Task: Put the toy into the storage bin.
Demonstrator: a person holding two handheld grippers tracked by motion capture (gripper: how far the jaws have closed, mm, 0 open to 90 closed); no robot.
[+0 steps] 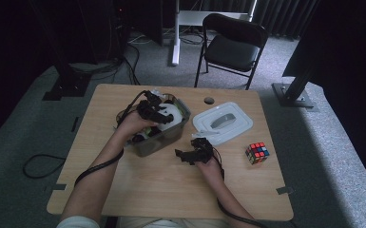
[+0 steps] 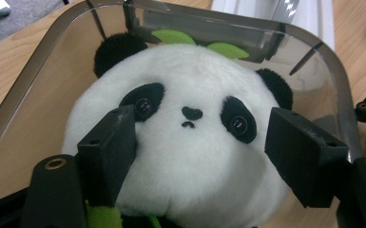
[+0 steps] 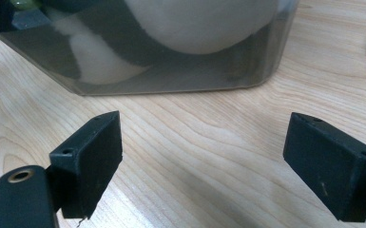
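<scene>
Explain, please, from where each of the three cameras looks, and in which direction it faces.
High view: above the person's side, facing forward and down on the table; both forearms, left gripper, right gripper.
Left gripper view: rides that gripper, looks into the clear bin at the panda toy; own two jaws around its face.
Right gripper view: low over the table, facing the bin's side; own open jaws.
All three share bin and panda.

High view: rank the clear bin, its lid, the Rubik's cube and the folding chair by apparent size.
1. Folding chair, though it stands farther back on the floor.
2. Clear bin and lid: they look about alike, so I won't rank them.
3. Rubik's cube, clearly the smallest.
</scene>
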